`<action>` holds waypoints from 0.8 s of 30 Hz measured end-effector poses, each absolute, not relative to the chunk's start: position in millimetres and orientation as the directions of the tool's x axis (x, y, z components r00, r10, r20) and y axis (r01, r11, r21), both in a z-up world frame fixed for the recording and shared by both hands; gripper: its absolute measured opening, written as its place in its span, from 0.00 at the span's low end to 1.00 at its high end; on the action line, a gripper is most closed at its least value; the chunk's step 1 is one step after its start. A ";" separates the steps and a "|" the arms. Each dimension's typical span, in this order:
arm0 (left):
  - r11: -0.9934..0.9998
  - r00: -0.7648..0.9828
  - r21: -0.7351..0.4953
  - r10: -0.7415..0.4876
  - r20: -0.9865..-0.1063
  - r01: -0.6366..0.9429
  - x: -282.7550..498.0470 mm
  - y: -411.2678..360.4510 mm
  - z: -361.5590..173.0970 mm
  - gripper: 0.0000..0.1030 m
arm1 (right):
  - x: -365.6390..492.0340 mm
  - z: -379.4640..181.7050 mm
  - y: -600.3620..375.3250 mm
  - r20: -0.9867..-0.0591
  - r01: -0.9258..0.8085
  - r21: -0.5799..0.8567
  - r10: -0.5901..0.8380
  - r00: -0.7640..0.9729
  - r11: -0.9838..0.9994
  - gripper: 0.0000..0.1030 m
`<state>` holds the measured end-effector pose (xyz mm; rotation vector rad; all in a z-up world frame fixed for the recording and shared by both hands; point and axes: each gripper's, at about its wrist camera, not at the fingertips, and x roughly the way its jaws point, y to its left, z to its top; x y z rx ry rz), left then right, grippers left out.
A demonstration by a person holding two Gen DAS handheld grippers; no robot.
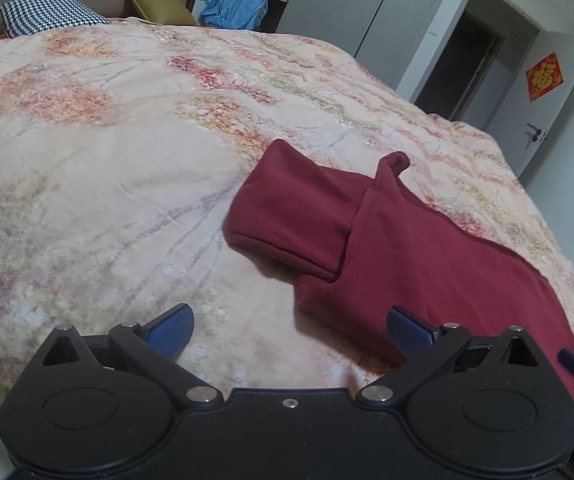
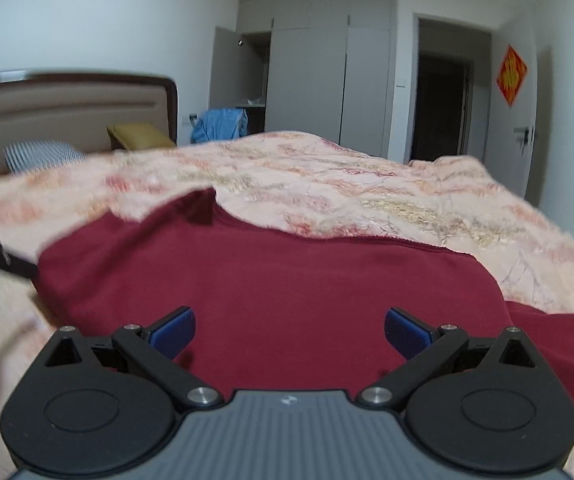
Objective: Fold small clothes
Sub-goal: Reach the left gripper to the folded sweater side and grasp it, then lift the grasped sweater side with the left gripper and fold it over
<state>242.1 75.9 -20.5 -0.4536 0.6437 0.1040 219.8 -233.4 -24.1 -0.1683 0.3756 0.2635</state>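
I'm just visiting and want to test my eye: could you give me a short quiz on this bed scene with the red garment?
1. True or false: the dark red garment has one sleeve folded across its body.
2. What is the left gripper holding? A) the garment B) the checked pillow C) nothing
3. In a few words, how do the right gripper jaws stand?

Key
1. True: the sleeve lies folded over on the floral bedspread.
2. C: the jaws stand apart, with nothing between them.
3. Wide open above the garment, gripping nothing.
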 end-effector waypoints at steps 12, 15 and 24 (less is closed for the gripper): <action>0.868 0.831 -0.475 -0.152 -0.535 -0.148 293.5 54.3 -36.2 0.91 | 213.7 -66.7 -237.6 -0.348 -0.264 -0.078 0.222 0.911 0.961 1.00; 0.853 0.829 -0.491 -0.142 -0.541 -0.174 293.9 61.5 -39.0 0.72 | 211.2 -66.8 -240.4 -0.334 -0.263 -0.074 0.224 0.916 0.962 1.00; 0.815 0.832 -0.550 -0.167 -0.529 -0.186 292.8 72.6 -43.5 0.52 | 209.5 -67.6 -240.9 -0.326 -0.259 -0.075 0.222 0.919 0.963 1.00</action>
